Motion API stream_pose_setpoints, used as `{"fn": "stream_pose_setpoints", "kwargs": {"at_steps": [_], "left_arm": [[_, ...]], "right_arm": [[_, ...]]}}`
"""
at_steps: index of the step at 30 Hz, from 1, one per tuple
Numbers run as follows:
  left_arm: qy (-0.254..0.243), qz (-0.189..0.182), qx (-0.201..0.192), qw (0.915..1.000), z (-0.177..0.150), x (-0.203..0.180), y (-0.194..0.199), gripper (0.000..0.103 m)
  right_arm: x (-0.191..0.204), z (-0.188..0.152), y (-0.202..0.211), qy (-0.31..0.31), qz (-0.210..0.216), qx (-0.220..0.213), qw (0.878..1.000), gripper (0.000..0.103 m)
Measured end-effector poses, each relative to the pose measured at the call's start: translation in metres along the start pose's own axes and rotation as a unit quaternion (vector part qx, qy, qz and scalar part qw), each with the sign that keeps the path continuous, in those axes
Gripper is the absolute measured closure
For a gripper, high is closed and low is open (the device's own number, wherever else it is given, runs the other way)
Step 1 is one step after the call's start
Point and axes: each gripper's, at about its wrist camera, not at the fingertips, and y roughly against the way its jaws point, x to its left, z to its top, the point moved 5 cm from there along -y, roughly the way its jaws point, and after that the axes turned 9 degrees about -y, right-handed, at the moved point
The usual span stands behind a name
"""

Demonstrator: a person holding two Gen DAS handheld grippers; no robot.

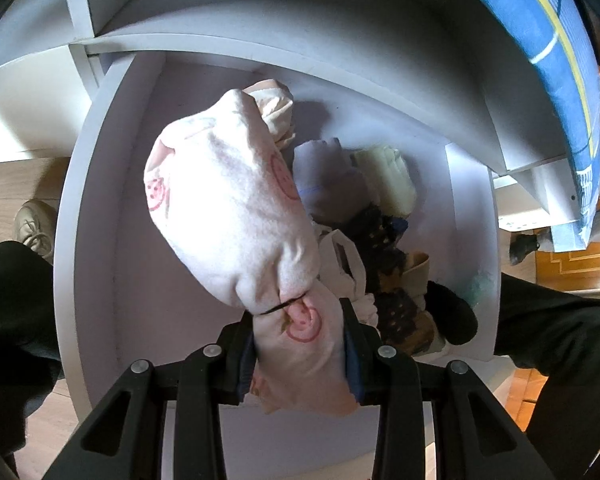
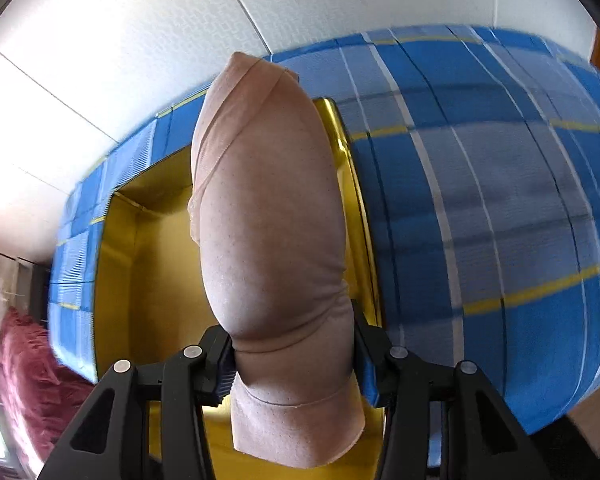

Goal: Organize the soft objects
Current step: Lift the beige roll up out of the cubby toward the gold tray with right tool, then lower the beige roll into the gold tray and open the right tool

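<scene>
A: Left gripper (image 1: 300,344) is clamped on a pink smiley-print bundle (image 1: 228,216) above the white drawer (image 1: 92,216) of jumbled socks (image 1: 384,248).

B: Right gripper (image 2: 294,364) squeezes a beige roll (image 2: 268,216) over the plaid box (image 2: 480,208); its gold interior (image 2: 152,280) is mostly blocked.

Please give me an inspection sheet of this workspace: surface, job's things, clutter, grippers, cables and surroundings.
Surface: white drawer, open, seen from above.
Job's things: pink smiley cloth, tied with a black band; beige roll; blue plaid box with yellow inside, the part in view bare.
Clutter: heap of cloths, light and dark, on the right side of the drawer.
Grippers: left gripper shut on the pink smiley cloth, above the drawer; right gripper shut on the beige roll, in front of the box opening.
Cables: nothing seen.
Surroundings: white shelf, wood floor, shoe, red cloth, white wall.
</scene>
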Motion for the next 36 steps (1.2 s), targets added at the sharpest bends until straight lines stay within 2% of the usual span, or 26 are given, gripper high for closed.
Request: {"fn": "stream_pose_setpoints", "kwargs": {"at_steps": [5, 9, 11, 14, 20, 26, 30, 36], "left_arm": [[0.006, -0.002, -0.003, 1.0000, 0.002, 0.001, 0.000, 0.066], [0.004, -0.005, -0.007, 1.0000, 0.003, -0.002, 0.001, 0.066], [0.001, -0.005, -0.010, 0.9999, 0.004, -0.004, 0.001, 0.066], [0.000, -0.005, -0.011, 0.9999, 0.005, -0.005, 0.001, 0.066], [0.003, 0.000, -0.013, 0.9999, 0.005, -0.003, 0.001, 0.066], [0.002, 0.008, -0.019, 0.9998, 0.005, -0.003, 0.002, 0.066], [0.003, 0.009, -0.023, 0.9997, 0.005, 0.000, 0.003, 0.066], [0.000, 0.011, -0.024, 0.9996, 0.005, 0.000, 0.003, 0.066]], "right_arm": [[0.008, 0.008, -0.021, 0.012, -0.032, -0.009, 0.999, 0.054], [0.022, 0.008, -0.030, 0.062, -0.072, -0.031, 0.995, 0.049], [0.025, 0.007, -0.028, 0.067, -0.076, -0.038, 0.994, 0.049], [0.022, 0.005, -0.023, 0.062, -0.068, -0.050, 0.995, 0.048], [0.017, 0.006, -0.006, 0.048, -0.023, -0.067, 0.996, 0.048], [0.019, 0.003, 0.010, 0.069, -0.031, -0.095, 0.993, 0.045], [0.018, 0.001, 0.022, 0.072, -0.018, -0.110, 0.991, 0.045], [0.030, -0.013, 0.021, 0.099, 0.016, -0.095, 0.990, 0.045]]}}
